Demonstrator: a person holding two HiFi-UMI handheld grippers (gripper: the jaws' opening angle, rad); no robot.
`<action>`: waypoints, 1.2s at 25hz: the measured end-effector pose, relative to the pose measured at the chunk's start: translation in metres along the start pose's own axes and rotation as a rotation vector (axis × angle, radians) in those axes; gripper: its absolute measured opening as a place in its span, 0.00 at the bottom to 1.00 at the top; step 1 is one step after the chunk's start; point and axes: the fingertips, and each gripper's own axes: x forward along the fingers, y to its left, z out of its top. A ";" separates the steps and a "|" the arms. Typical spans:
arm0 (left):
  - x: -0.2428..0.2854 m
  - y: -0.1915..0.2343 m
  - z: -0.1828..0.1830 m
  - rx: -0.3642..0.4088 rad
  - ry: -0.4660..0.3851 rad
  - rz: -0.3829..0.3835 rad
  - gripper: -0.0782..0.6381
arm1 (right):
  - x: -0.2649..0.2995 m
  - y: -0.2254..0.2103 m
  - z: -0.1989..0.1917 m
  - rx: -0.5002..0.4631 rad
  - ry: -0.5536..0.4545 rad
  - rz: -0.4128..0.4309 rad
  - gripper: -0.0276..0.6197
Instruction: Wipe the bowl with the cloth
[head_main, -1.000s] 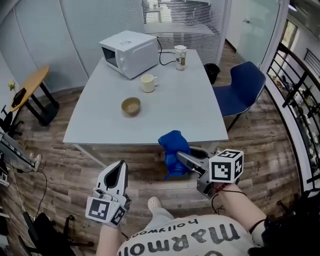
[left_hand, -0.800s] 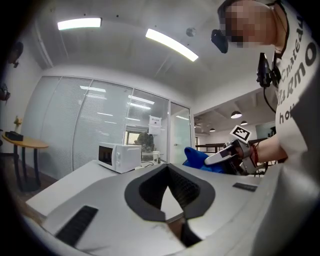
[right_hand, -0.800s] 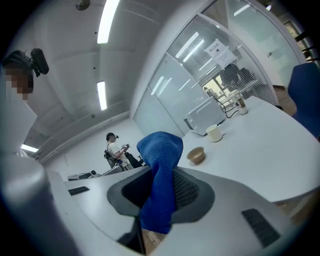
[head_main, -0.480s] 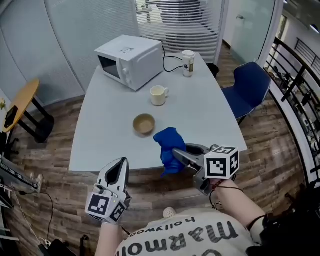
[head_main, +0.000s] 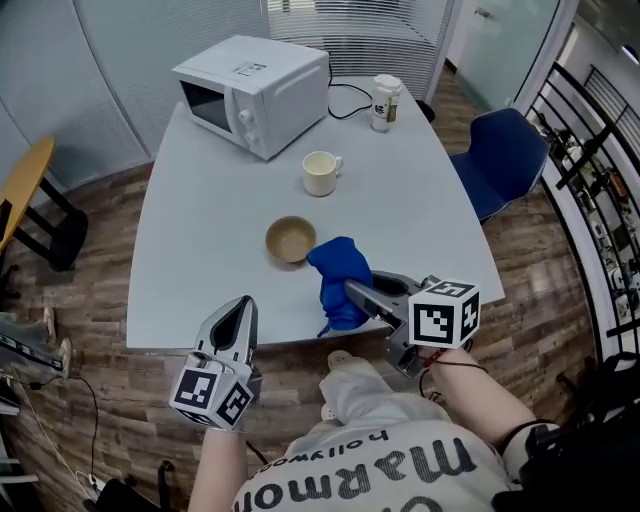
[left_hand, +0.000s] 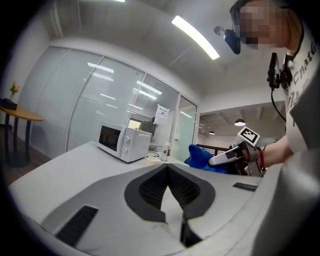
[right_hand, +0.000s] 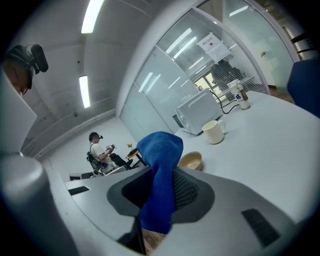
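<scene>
Seen from above, a person (head_main: 400, 465) in a white printed shirt stands at the near edge of a pale grey bench (head_main: 200, 240), with 1 tool in each hand.

The left tongs (head_main: 243, 303) are nearest, low at the left, pointing roughly level toward the bench with their tip at its near edge. Their 2 jaws are pressed together with nothing between them.

The right tongs (head_main: 352, 291) reach in from the right, over the near part of the bench. Their jaws are clamped on a bright blue cloth (head_main: 338, 272), which bunches up above the jaws and hangs down below them.

Just beyond and left of the cloth, a small tan bowl (head_main: 290, 240) sits upright on the bench. From above, the cloth meets the bowl's right rim, but no view shows whether they touch.

Farther back stands a cream mug (head_main: 320, 173), well apart from the bowl, its handle to the right. Behind it, at the far left corner, is a white microwave (head_main: 252, 92), with a black cord running right toward a lidded paper cup (head_main: 385, 102).

A blue chair (head_main: 505, 160) stands off the bench's right side on a wood floor (head_main: 90, 290).
</scene>
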 end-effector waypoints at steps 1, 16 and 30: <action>0.005 0.005 -0.005 -0.016 0.009 0.008 0.11 | 0.006 -0.006 0.001 0.004 0.011 -0.006 0.20; 0.105 0.083 -0.052 -0.151 0.214 0.169 0.14 | 0.092 -0.080 0.060 -0.033 0.130 0.071 0.20; 0.161 0.097 -0.124 -0.473 0.449 0.290 0.35 | 0.117 -0.132 0.077 0.023 0.178 0.174 0.20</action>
